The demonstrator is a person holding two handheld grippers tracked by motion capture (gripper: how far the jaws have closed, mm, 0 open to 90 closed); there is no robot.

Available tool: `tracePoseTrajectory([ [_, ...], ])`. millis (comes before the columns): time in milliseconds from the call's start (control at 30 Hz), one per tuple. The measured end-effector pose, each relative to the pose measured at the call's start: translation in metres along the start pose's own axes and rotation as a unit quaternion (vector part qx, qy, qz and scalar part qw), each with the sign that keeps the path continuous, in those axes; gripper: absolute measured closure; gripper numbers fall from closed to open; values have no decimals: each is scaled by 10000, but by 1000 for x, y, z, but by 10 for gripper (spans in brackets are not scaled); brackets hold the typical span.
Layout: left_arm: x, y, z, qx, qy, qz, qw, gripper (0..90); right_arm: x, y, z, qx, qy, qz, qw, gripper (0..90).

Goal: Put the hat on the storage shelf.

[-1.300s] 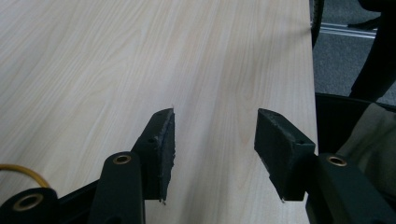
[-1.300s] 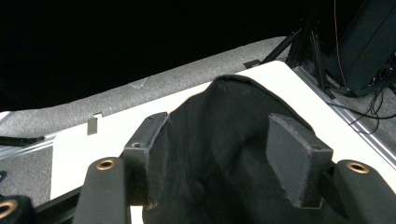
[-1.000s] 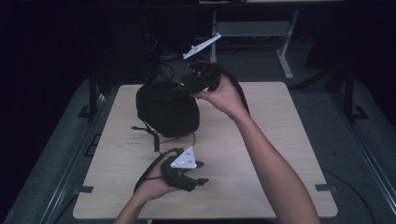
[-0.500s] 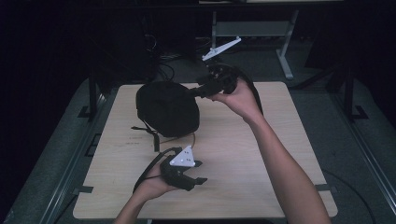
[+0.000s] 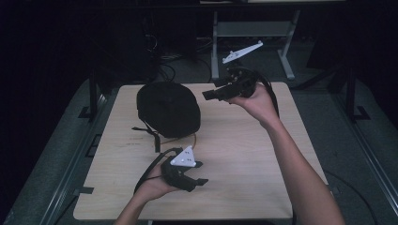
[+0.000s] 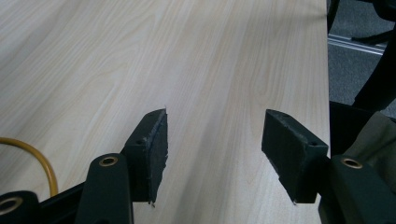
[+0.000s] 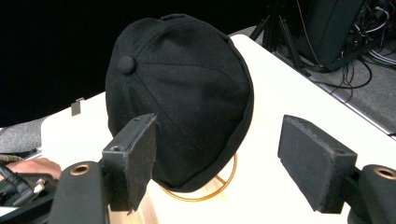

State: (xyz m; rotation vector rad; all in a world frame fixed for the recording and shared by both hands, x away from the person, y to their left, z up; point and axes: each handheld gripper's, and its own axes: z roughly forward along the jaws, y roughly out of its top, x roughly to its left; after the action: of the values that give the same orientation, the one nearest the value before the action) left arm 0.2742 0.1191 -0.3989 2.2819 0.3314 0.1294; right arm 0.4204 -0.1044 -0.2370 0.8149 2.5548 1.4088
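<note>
The room is dark, with a grey floor, tangled cables and a pale metal stand (image 5: 248, 33) beyond the far edge of the worktop (image 5: 234, 154), a light wood-grain board with rounded corners. Black frame rails run along its left and right sides on the floor.

A black cap (image 5: 168, 108) sits toward the far left corner of the worktop, its crown button on top, resting over a thin yellow wire ring (image 7: 219, 186) that peeks out beneath its rim. A dark strap (image 5: 149, 136) trails from the cap toward the near edge.

The left gripper (image 5: 199, 173) lies low near the near edge, left of centre, held in the person's left hand (image 5: 152, 185), its grey three-cornered plate up. In the left gripper view its fingers (image 6: 152, 149) stand wide apart over bare wood, holding nothing.

The right gripper (image 5: 210, 94) is raised above the far edge, right of the cap, held in the right hand (image 5: 258, 103) and aimed at the cap. In the right gripper view its fingers (image 7: 135, 154) are spread wide and empty, apart from the cap.
</note>
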Motion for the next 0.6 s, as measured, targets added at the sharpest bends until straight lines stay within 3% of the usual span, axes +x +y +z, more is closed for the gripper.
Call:
tracePoseTrajectory([
  [600,2,-1,-1,12,17,-65,10000,394,-11,-28,-21,9,-156,105,9998,244],
])
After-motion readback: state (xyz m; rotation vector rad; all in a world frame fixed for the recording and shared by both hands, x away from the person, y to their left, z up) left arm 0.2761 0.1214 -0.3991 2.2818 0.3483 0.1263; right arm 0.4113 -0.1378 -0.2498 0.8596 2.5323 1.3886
